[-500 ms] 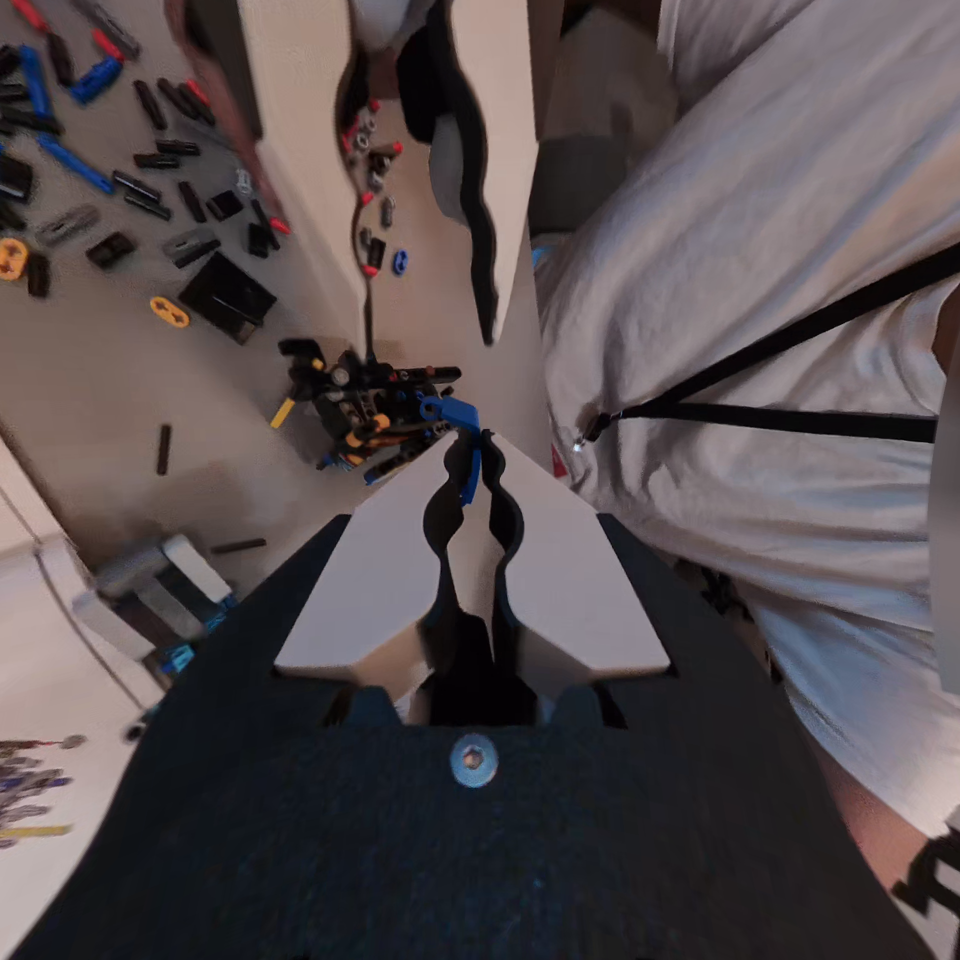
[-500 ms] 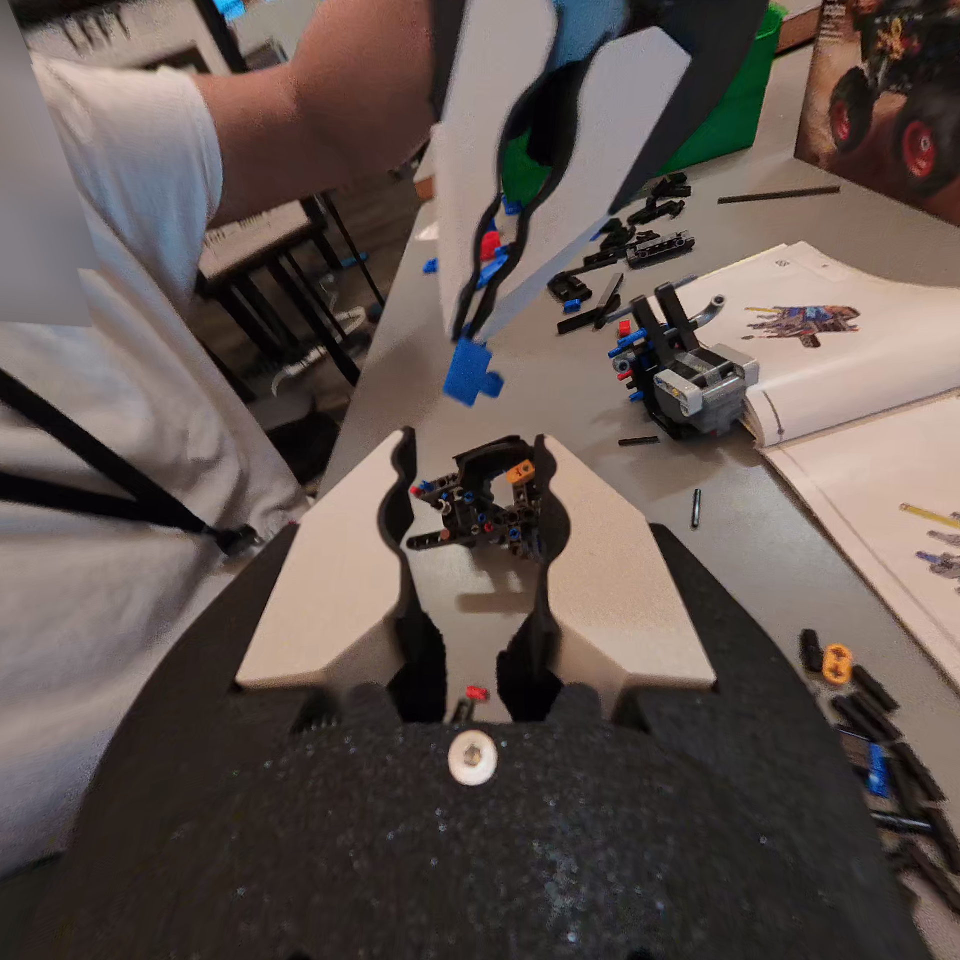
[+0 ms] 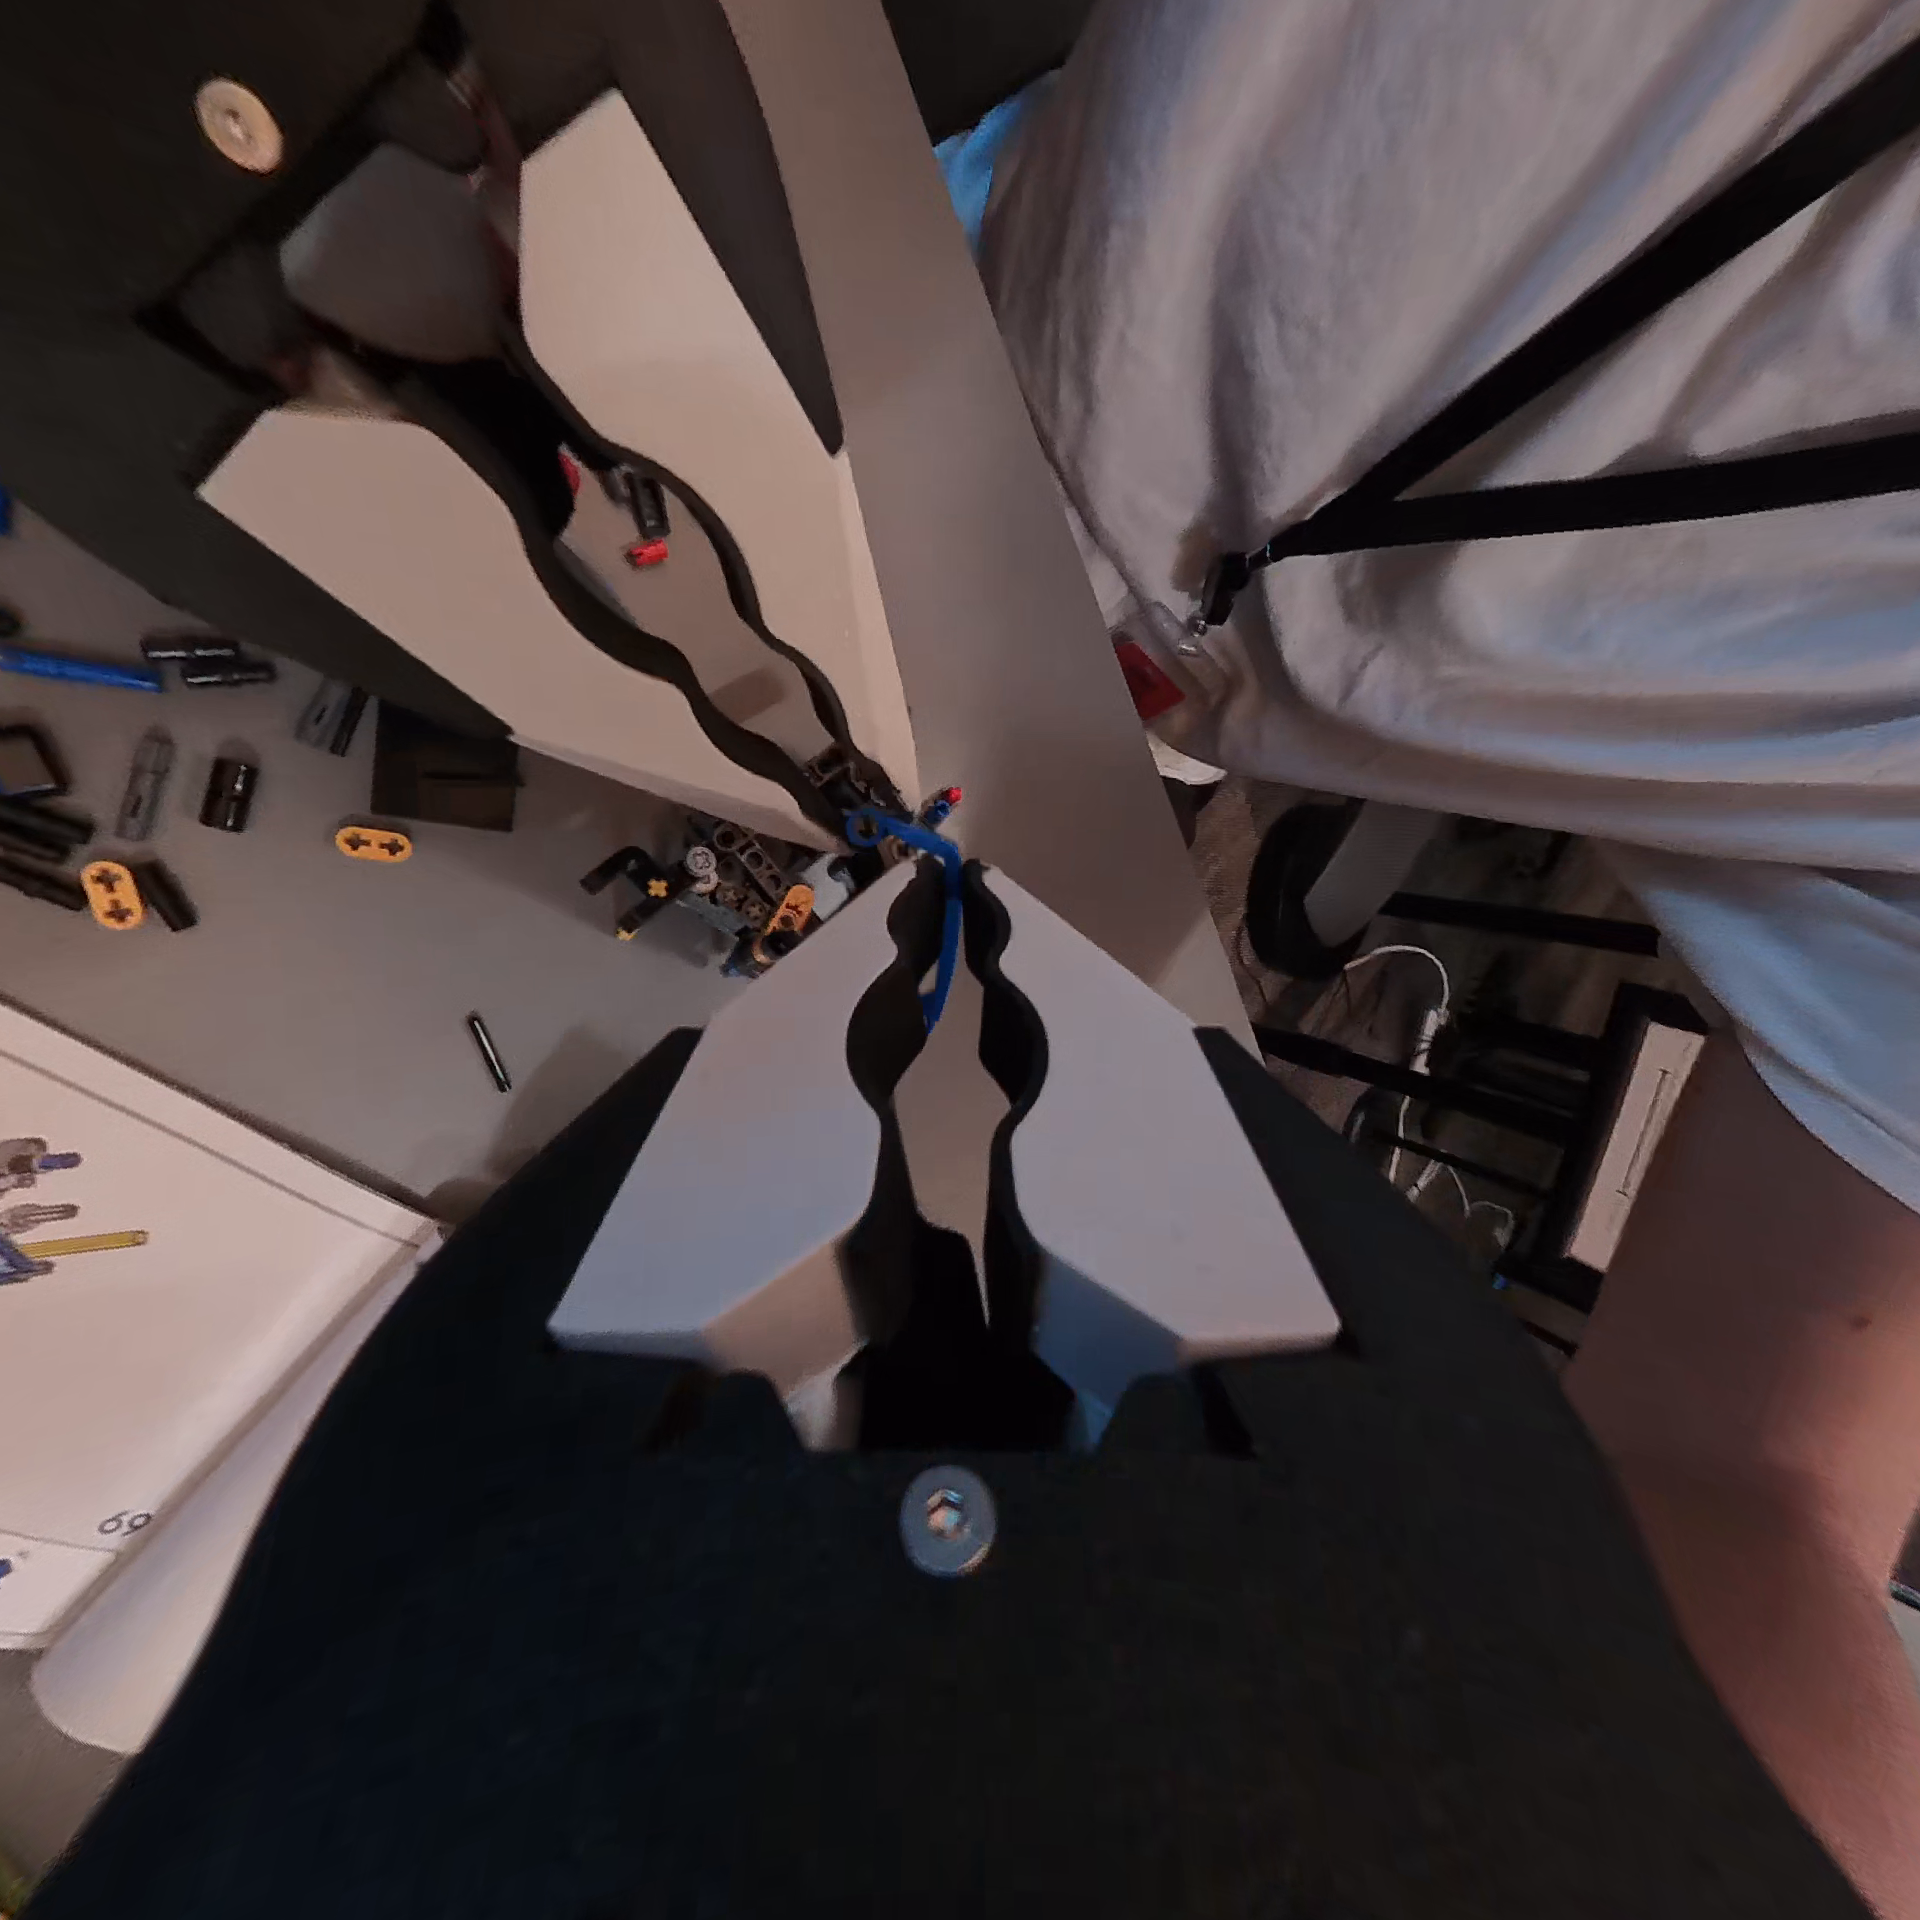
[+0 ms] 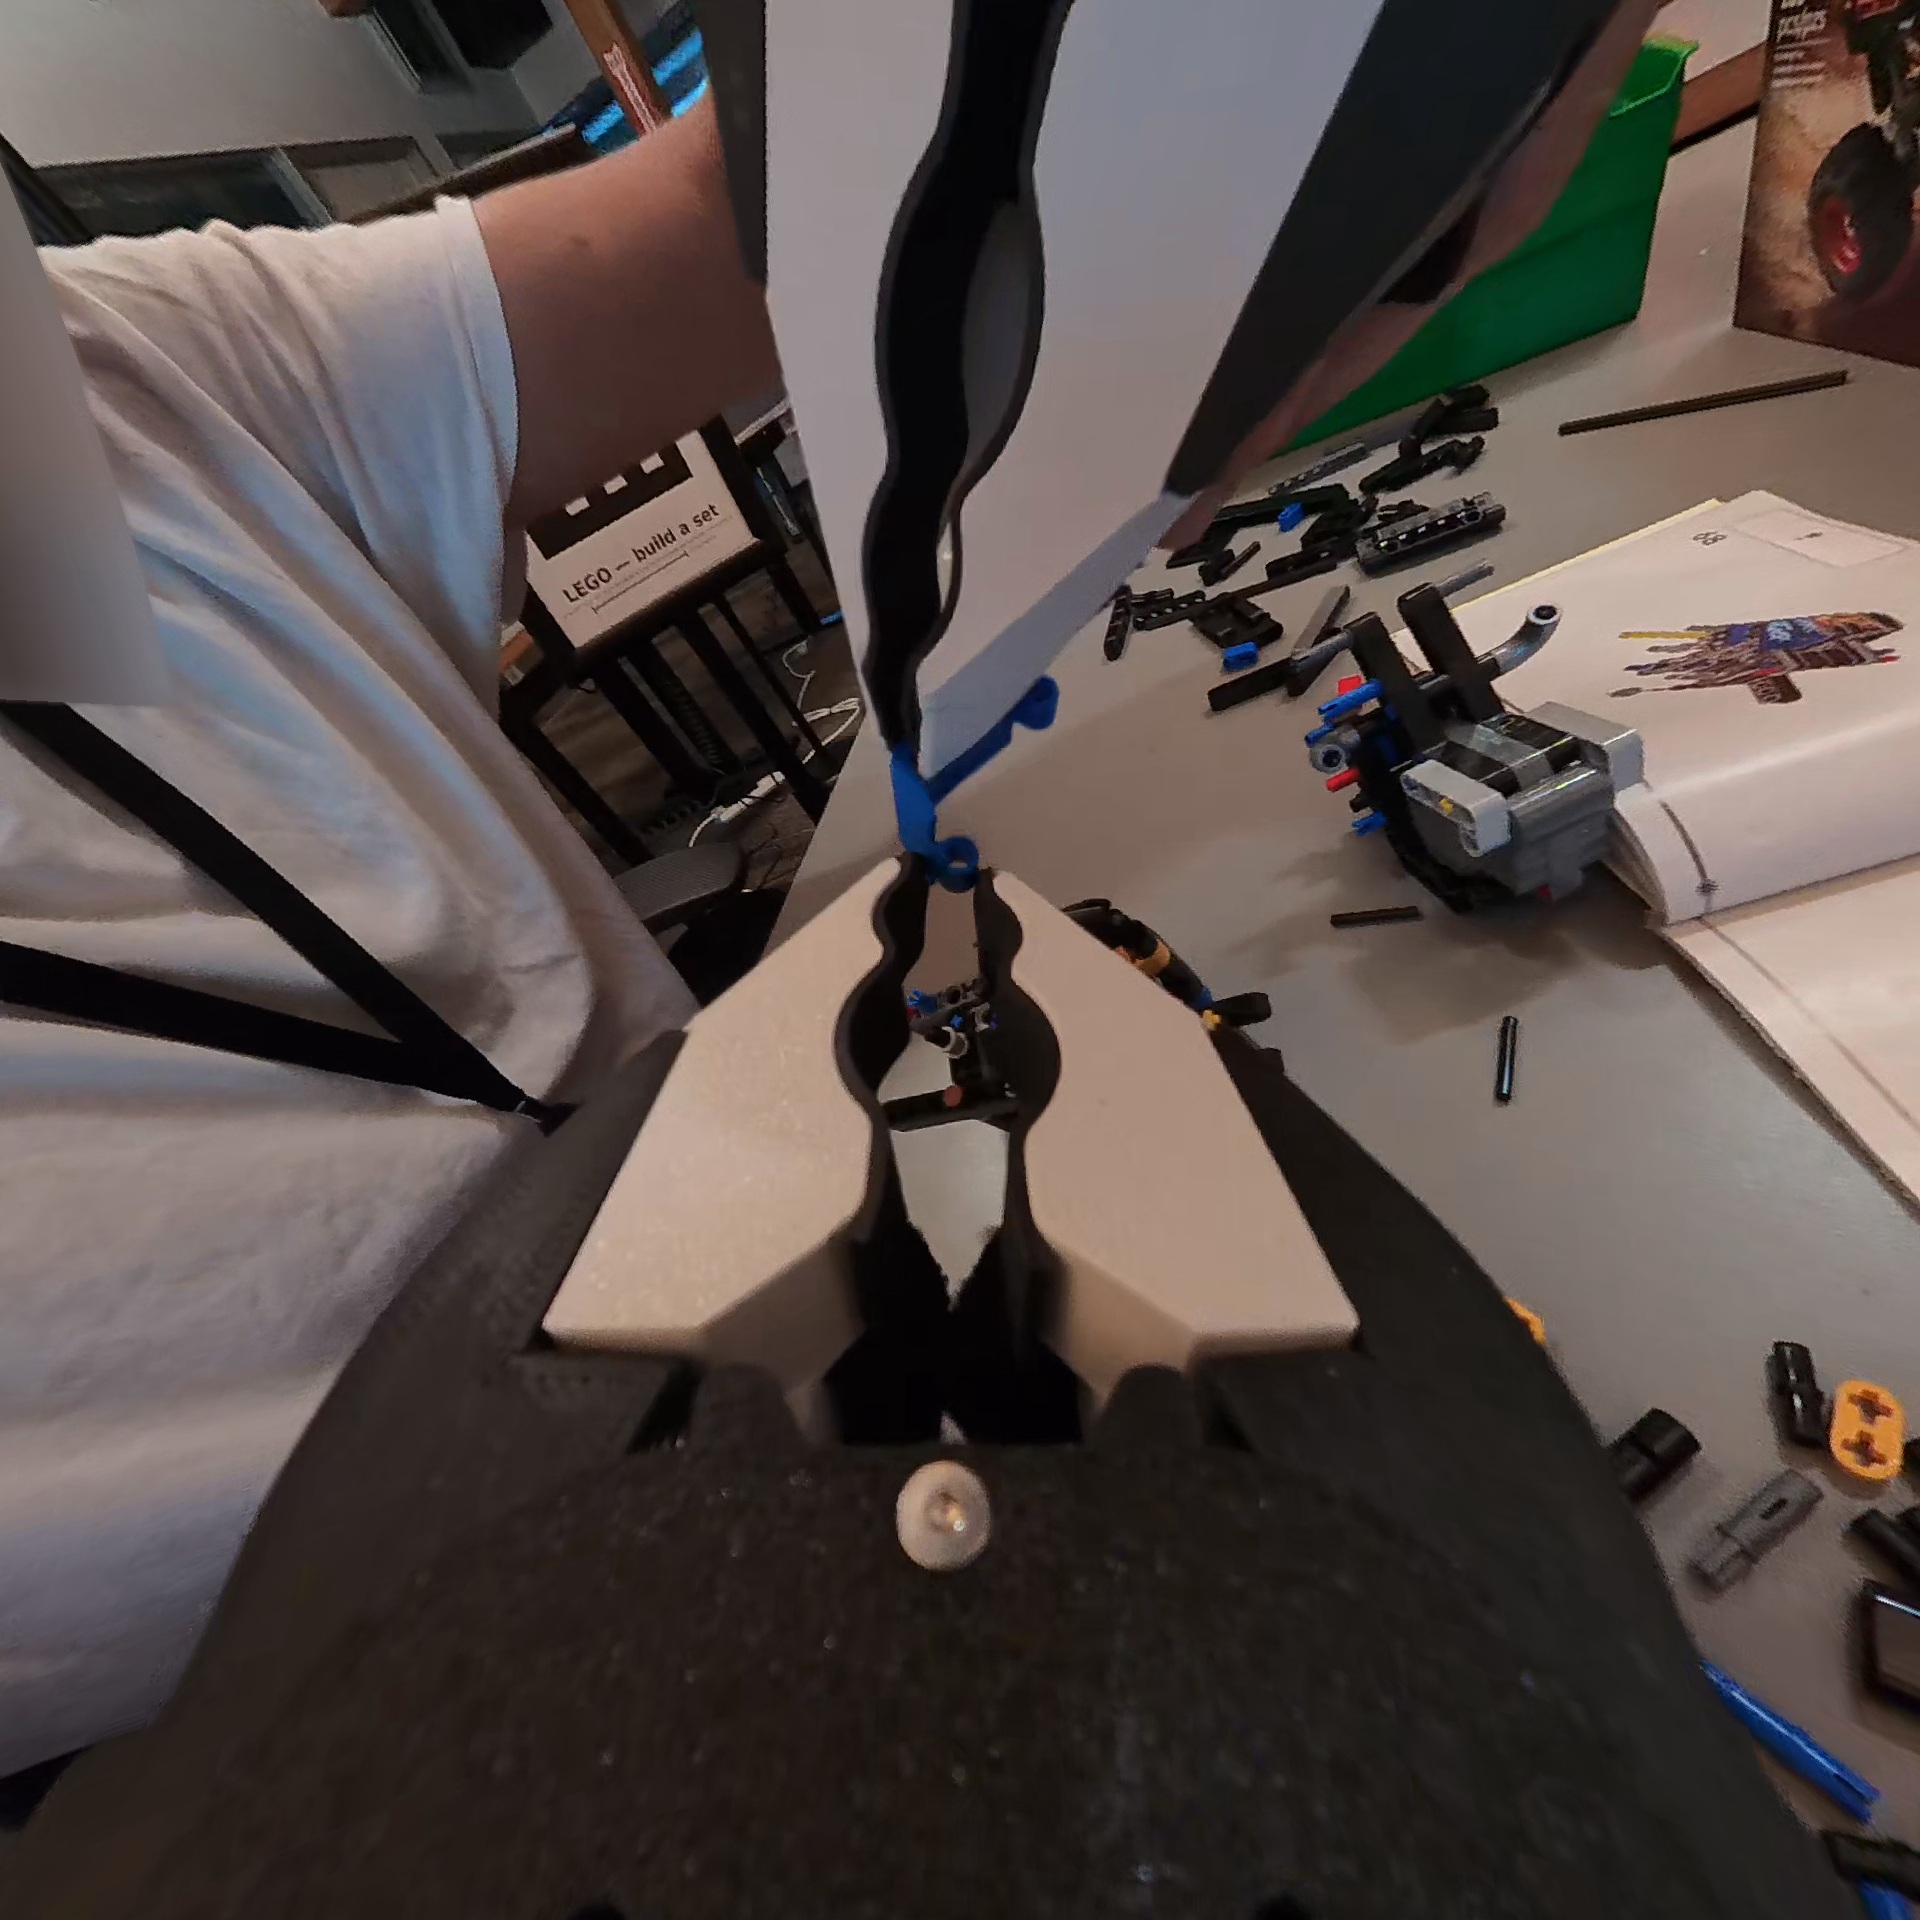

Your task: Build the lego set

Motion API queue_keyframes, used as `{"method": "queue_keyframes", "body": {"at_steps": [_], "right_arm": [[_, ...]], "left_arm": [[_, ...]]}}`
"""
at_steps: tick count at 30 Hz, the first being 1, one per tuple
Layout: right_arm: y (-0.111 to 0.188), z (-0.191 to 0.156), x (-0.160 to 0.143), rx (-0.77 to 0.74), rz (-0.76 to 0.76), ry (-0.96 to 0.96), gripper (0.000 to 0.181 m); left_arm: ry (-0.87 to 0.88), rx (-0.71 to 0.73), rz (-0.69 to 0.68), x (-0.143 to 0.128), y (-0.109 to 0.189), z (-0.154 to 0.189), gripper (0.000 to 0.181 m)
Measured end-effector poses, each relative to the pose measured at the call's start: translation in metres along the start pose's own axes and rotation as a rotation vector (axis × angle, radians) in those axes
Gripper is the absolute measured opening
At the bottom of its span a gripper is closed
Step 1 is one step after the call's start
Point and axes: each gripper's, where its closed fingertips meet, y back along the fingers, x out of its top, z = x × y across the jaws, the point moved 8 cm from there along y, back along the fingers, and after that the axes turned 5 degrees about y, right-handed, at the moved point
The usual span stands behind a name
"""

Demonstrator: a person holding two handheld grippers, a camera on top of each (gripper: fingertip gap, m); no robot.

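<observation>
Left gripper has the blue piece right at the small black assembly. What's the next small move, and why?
Probably ease the left gripper forward to seat the blue angled piece on the black assembly. The piece is pinched at the fingertips, and its ring end sits at the right gripper tips, which are closed around the assembly. Whether its hole lines up with a pin is hidden.

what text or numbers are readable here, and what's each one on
I don't copy out writing; these things bear it:
White sign on a black stand behind the person: one printed line, legible.
Box with a truck picture: print, blurred.
Booklet: page numbers, small.
</observation>
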Motion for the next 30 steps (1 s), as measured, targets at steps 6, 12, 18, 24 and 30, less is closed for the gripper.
{"method": "queue_keyframes", "body": {"at_steps": [6,12,18,24,30], "right_arm": [[0.006,0.007,0.002,-0.034,0.05,-0.012,0.006],[0.025,0.021,0.01,-0.105,0.194,-0.055,0.005],[0.029,0.028,0.009,-0.017,0.327,-0.191,0.005],[0.019,0.023,0.009,0.045,0.33,-0.22,0.005],[0.005,0.015,0.006,0.129,0.294,-0.262,0.005]], "left_arm": [[0.029,0.104,0.241,-0.011,0.016,-0.006,0.024],[-0.001,0.251,0.841,-0.06,0.04,0.012,0.029],[0.049,0.412,1.259,-0.112,-0.003,0.023,0.028],[0.054,0.632,1.361,-0.114,-0.054,0.021,0.025],[0.016,0.692,1.387,-0.109,-0.062,0.024,0.024]]}}
